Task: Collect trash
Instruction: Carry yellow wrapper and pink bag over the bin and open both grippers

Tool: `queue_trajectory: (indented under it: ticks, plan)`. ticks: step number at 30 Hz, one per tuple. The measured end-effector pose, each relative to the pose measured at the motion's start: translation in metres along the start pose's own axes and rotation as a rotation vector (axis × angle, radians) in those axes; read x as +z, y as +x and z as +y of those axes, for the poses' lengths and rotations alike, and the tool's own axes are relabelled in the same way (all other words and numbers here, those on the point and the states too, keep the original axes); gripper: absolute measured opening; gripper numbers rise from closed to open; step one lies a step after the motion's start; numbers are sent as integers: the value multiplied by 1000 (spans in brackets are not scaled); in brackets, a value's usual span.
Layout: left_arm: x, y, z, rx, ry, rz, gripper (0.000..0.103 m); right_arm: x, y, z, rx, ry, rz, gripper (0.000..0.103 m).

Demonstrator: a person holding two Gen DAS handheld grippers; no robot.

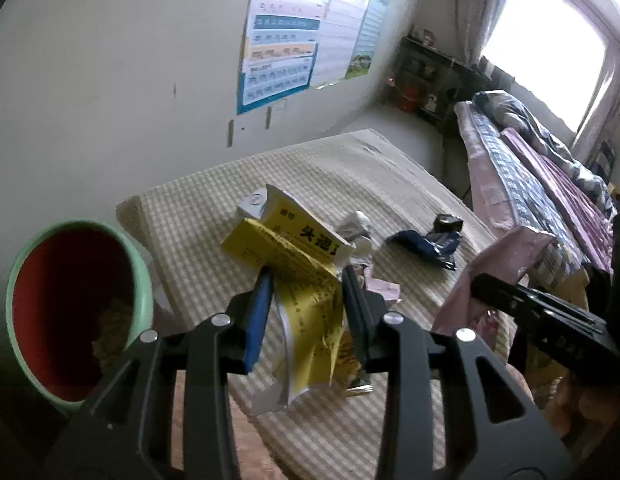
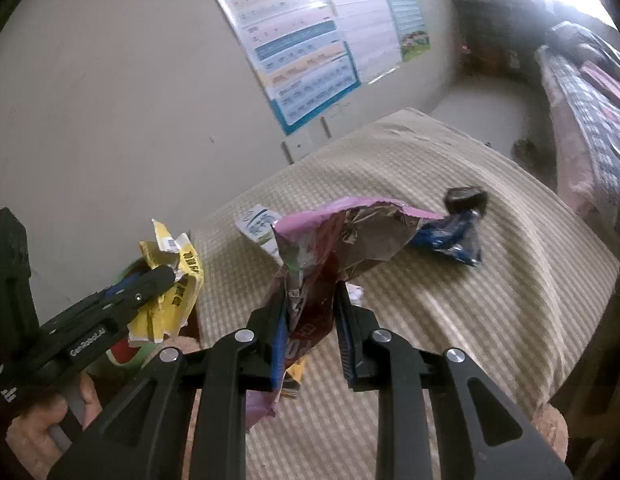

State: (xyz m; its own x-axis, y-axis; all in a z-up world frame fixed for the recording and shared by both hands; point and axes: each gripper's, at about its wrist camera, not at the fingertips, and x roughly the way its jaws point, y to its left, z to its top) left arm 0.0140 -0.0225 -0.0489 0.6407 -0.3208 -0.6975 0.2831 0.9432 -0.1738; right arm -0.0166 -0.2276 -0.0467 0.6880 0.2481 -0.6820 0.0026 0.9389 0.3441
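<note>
My left gripper (image 1: 306, 276) is shut on a crumpled yellow medicine box (image 1: 298, 276) with black print, held above the checked table. In the right wrist view that same left gripper (image 2: 172, 276) shows at the left with the yellow box (image 2: 170, 300). My right gripper (image 2: 310, 292) is shut on a pink and dark red snack wrapper (image 2: 334, 240), lifted off the cloth. A blue wrapper (image 1: 426, 242) (image 2: 450, 236) and a small black lump (image 2: 466, 196) lie on the table beyond. A green bin with a red liner (image 1: 66, 304) stands at the left.
The beige checked tablecloth (image 1: 350, 176) covers a table against a white wall with a poster (image 1: 302, 28). A white carton (image 2: 256, 222) and small paper scraps (image 1: 384, 292) lie on it. A bed with patterned bedding (image 1: 542, 184) runs along the right, under a bright window.
</note>
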Motion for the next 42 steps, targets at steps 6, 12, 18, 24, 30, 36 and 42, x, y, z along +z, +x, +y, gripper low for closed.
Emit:
queue_trajectory:
  ticks: [6,12,18,24,30,36,42]
  plan:
    - [-1,-5,25,22,-48,-18,34,-1,15,26,9,-63,31,22]
    - [-3,-7,56,65,-107,-26,34,0,30,49,20,-113,62,22]
    - [-6,-10,94,123,-175,-28,34,1,46,70,44,-151,88,23]
    - [-11,-15,124,166,-230,-34,34,2,63,96,78,-198,114,23]
    - [-17,-19,147,192,-275,-33,34,4,77,123,116,-245,126,23]
    - [-23,-22,167,220,-316,-31,34,6,90,154,153,-299,135,24]
    - [-32,-27,193,259,-366,-27,34,4,108,186,183,-359,154,24]
